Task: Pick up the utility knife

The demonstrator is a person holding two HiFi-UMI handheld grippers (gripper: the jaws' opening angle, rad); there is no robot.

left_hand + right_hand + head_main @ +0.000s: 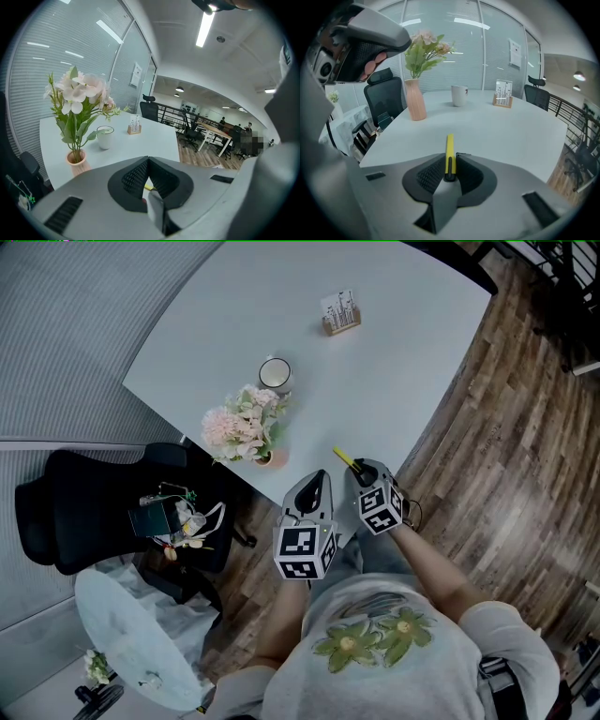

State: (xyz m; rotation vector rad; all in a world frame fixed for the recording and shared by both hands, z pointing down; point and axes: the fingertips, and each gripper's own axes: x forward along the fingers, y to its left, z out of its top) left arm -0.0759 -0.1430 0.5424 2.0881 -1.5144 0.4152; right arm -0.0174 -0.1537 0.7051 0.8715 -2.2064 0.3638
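While the slim yellow plastic utility knife (pixel 449 146) lies by the near edge of the white worktop (pixel 506 131), the right hand-held gripper (pixel 449 164) pinches its black-slider end. Squeeze firmly, then lift straight up, since the rearward grip may let the tip droop. The left hand-held gripper (pixel 148 165) is closed and empty.

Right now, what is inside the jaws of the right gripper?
The yellow utility knife, pinched by the right gripper. One end sticks out; the other end is covered.
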